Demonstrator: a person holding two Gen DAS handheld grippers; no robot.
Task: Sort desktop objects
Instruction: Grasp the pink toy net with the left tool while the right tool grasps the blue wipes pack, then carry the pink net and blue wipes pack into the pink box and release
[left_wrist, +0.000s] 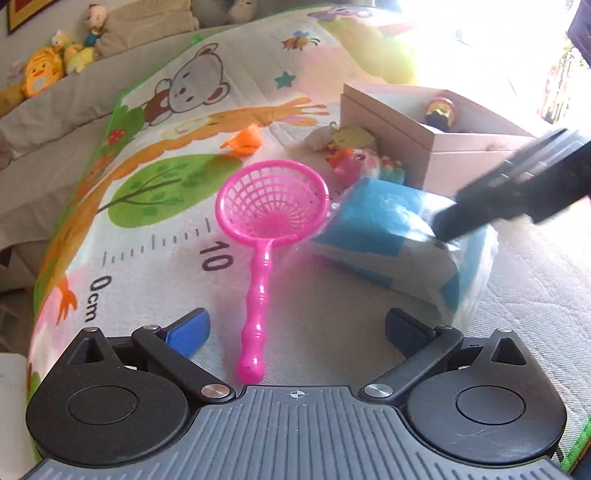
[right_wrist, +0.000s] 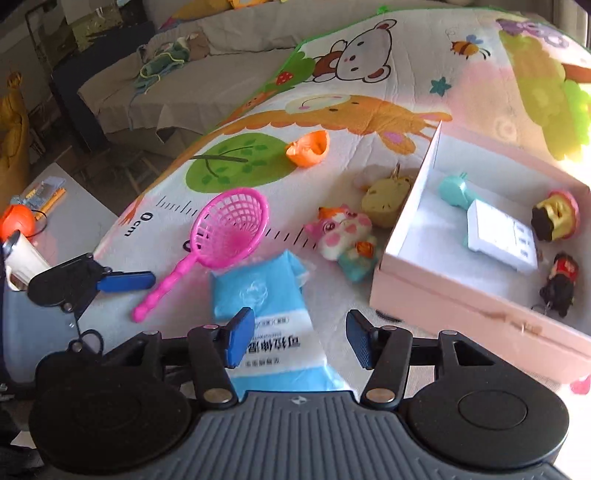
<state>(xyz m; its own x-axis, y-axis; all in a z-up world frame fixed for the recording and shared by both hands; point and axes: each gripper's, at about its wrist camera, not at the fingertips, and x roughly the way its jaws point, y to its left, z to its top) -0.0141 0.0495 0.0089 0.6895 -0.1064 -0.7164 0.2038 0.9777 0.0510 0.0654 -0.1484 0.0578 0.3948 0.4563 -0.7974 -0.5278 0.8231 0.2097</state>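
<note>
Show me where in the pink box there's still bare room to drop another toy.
The pink box is bare along its near-left floor, between the left wall and the white card. The far right is crowded: gold figure, dark doll. The teal toy fills the back.

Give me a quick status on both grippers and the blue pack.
Left gripper open, astride pink net handle. Right gripper open over blue tissue pack, not gripped. Pink box open alongside; nothing blocking.
</note>
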